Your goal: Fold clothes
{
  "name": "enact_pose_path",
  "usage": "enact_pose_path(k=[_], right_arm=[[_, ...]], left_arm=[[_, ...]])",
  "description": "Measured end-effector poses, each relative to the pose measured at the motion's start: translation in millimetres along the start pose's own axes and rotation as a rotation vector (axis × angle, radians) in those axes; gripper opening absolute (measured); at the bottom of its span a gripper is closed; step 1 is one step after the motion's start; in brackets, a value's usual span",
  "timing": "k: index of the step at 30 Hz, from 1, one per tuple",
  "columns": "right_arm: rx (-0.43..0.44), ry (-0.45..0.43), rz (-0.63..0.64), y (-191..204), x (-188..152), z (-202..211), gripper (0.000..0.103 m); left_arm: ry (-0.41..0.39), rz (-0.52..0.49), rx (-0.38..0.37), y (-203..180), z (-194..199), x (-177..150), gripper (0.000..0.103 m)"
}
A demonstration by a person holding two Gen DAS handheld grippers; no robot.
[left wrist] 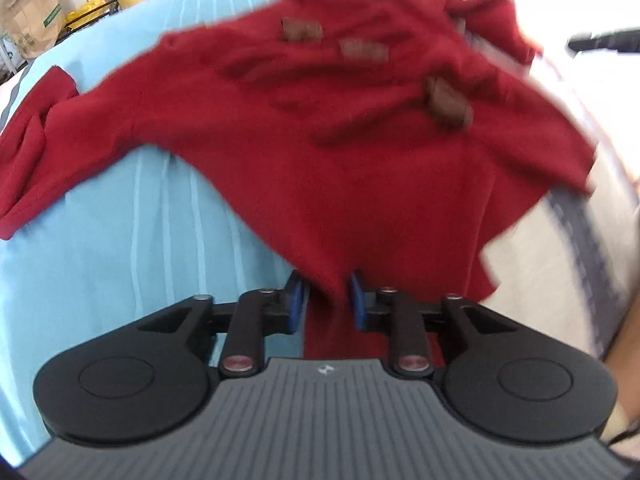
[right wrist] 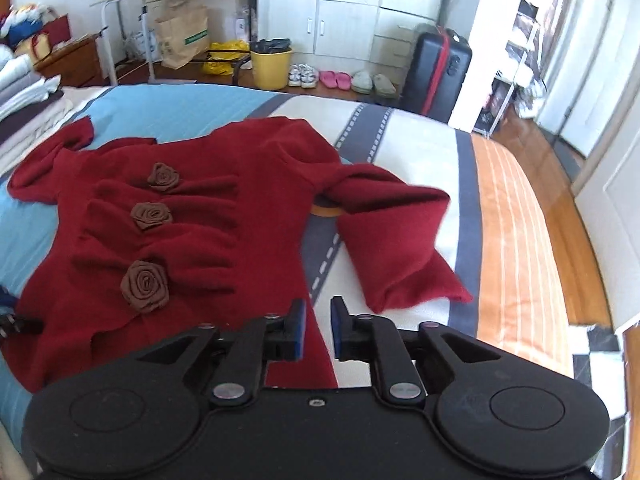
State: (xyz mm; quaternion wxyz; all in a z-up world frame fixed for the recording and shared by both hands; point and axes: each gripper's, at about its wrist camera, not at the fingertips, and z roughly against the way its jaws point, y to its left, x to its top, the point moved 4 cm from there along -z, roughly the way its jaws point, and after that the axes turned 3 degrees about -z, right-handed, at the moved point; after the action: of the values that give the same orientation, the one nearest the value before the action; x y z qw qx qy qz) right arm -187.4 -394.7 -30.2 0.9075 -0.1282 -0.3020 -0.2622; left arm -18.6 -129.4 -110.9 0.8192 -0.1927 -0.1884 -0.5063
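Note:
A dark red knit top [right wrist: 200, 220] with three brown fabric roses [right wrist: 146, 286] lies spread on the bed sheet [right wrist: 180, 108], its right sleeve [right wrist: 392, 248] folded back across the white and grey stripes. In the right wrist view my right gripper [right wrist: 318, 320] hovers over the top's lower right edge, jaws a little apart with nothing between them. The left wrist view is blurred: the red top [left wrist: 320, 140] runs down between the blue pads of my left gripper [left wrist: 327, 292]. Its jaws stand apart and do not squeeze the cloth.
Stacked folded linens [right wrist: 24, 92] sit at the bed's far left. Beyond the bed stand a yellow bucket [right wrist: 271, 66], a paper bag [right wrist: 182, 36], shoes [right wrist: 340, 78] and a black suitcase [right wrist: 438, 76]. The bed's edge and the wooden floor [right wrist: 568, 208] are on the right.

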Motion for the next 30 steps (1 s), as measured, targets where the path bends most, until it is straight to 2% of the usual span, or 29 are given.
enact_pose_path(k=[2, 4, 6, 8, 9, 10, 12, 15, 18, 20, 22, 24, 26, 29, 30], right_arm=[[0.014, -0.010, 0.029, 4.6, 6.3, -1.8, 0.026], [0.051, -0.026, 0.032, 7.3, 16.2, -3.3, 0.028], [0.127, -0.038, -0.011, 7.2, 30.9, -3.8, 0.029], [0.221, -0.063, -0.039, 12.2, 48.5, -1.7, 0.029], [0.273, -0.079, -0.050, 16.0, 58.1, 0.2, 0.033], [0.311, -0.095, -0.056, 19.9, 67.8, 0.6, 0.048], [0.318, -0.123, -0.045, 28.1, 87.6, -7.3, 0.065], [0.271, -0.138, -0.043, 33.7, 116.3, -41.5, 0.065], [0.202, -0.114, -0.136, 22.8, 135.1, -89.6, 0.065], [0.200, -0.106, -0.204, 13.2, 136.2, -113.3, 0.065], [0.225, -0.094, -0.221, 6.1, 130.7, -130.9, 0.065], [0.225, -0.083, -0.213, 2.6, 124.4, -144.3, 0.066], [0.213, -0.074, -0.214, -0.4, 119.3, -157.5, 0.066], [0.265, -0.046, -0.221, 4.9, 118.7, -174.9, 0.067], [0.278, -0.042, -0.215, 7.4, 117.8, -179.8, 0.069]], left_arm=[[-0.081, 0.078, -0.081, 12.9, 17.5, 7.9, 0.048], [-0.138, 0.144, -0.133, 28.2, 28.7, 18.6, 0.049], [-0.156, 0.185, -0.112, 44.1, 35.6, 30.6, 0.049], [-0.162, 0.196, -0.051, 58.0, 40.4, 47.9, 0.050], [-0.165, 0.198, -0.020, 64.8, 42.4, 56.9, 0.052], [-0.165, 0.204, 0.008, 71.6, 42.6, 67.1, 0.052], [-0.142, 0.237, 0.047, 90.5, 31.4, 92.7, 0.052], [-0.125, 0.316, 0.092, 123.0, 3.9, 131.2, 0.052], [-0.140, 0.395, 0.156, 146.7, -26.2, 150.7, 0.054], [-0.129, 0.394, 0.221, 154.7, -43.6, 152.7, 0.054], [-0.117, 0.353, 0.287, 159.0, -60.7, 156.2, 0.055], [-0.148, 0.350, 0.313, 166.3, -71.1, 158.4, 0.059], [-0.195, 0.394, 0.297, 172.4, -81.3, 158.5, 0.060], [-0.185, 0.456, 0.201, 176.5, -100.9, 156.5, 0.060], [-0.189, 0.448, 0.189, 175.3, -104.0, 157.3, 0.064]])
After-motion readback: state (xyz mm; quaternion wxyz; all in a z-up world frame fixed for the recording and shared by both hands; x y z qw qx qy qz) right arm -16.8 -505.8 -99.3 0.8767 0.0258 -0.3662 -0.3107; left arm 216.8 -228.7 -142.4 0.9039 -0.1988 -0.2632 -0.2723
